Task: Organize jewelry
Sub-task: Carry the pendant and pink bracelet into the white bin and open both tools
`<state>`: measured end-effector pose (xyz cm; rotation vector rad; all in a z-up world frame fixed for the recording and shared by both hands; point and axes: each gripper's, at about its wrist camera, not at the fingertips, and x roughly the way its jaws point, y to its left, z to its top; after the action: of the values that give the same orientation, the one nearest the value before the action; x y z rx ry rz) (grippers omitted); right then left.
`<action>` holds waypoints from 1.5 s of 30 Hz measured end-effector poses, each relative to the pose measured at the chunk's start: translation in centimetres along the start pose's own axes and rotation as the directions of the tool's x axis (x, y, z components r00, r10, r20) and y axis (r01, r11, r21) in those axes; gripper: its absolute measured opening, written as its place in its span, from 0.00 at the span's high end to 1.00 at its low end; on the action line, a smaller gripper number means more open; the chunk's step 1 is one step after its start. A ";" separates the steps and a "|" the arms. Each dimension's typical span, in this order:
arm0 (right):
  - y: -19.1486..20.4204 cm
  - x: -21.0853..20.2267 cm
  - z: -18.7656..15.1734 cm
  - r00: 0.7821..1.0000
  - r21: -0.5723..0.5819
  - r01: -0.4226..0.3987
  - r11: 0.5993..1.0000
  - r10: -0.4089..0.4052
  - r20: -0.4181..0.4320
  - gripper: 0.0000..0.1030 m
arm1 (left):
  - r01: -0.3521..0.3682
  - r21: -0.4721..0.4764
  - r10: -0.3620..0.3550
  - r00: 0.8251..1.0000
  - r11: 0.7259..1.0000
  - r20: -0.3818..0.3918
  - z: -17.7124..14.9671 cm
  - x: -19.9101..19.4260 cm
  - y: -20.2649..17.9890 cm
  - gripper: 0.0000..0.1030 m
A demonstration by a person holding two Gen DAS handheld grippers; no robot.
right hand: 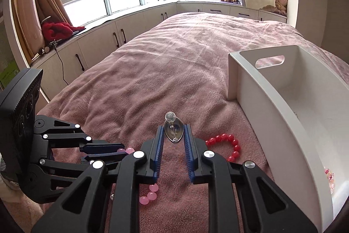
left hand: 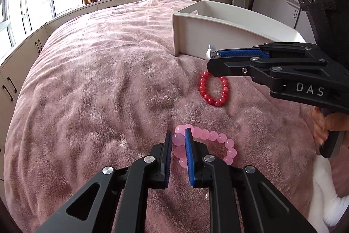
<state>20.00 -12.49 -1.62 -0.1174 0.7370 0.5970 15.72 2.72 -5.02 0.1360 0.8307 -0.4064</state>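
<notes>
A pink bead bracelet (left hand: 218, 138) lies on the bed, and my left gripper (left hand: 177, 139) is shut on its left side, with beads pinched between the blue pads. In the right wrist view the left gripper (right hand: 121, 151) comes in from the left and pink beads (right hand: 150, 194) show below. My right gripper (right hand: 173, 130) is shut on a small silver oval ornament (right hand: 173, 133) topped by a clear bead. The left wrist view shows that right gripper (left hand: 212, 57) above a red bead bracelet (left hand: 214, 91), next to the white box (left hand: 229, 30).
The white box (right hand: 272, 123) stands open at the right, with some pink jewelry (right hand: 329, 176) in its near corner. The red bracelet (right hand: 231, 143) lies beside its wall. A pink blanket (left hand: 98, 80) covers the bed. Low cabinets (right hand: 98, 51) run under the windows.
</notes>
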 end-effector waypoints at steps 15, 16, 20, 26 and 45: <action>-2.3 -10.9 3.1 0.983 -0.022 0.040 0.999 -0.036 0.179 0.81 | 0.012 0.027 -0.014 0.996 1.000 0.091 6.2 -5.3 -3.1 0.84; -2.5 -11.6 3.2 0.981 -0.020 0.042 0.999 -0.038 0.190 0.81 | 0.017 0.033 -0.020 0.995 0.999 0.096 6.9 -5.6 -3.4 0.84; -3.9 -14.1 3.4 0.973 -0.019 0.064 0.998 -0.058 0.225 0.81 | 0.023 0.075 -0.031 0.993 0.997 0.117 10.0 -6.5 -4.7 0.83; -6.0 -16.7 3.1 0.957 -0.010 0.117 0.993 -0.111 0.269 0.81 | 0.036 0.120 -0.054 0.987 0.992 0.154 15.0 -7.8 -7.2 0.83; -14.9 -18.0 -1.5 0.965 0.122 0.150 0.981 -0.172 0.198 0.81 | -0.012 0.209 0.002 0.999 0.978 0.045 24.2 0.1 -15.5 0.83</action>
<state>16.81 -33.77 7.59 -0.0160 0.5484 0.4062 26.18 -18.14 11.75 0.3239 0.7417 -0.4881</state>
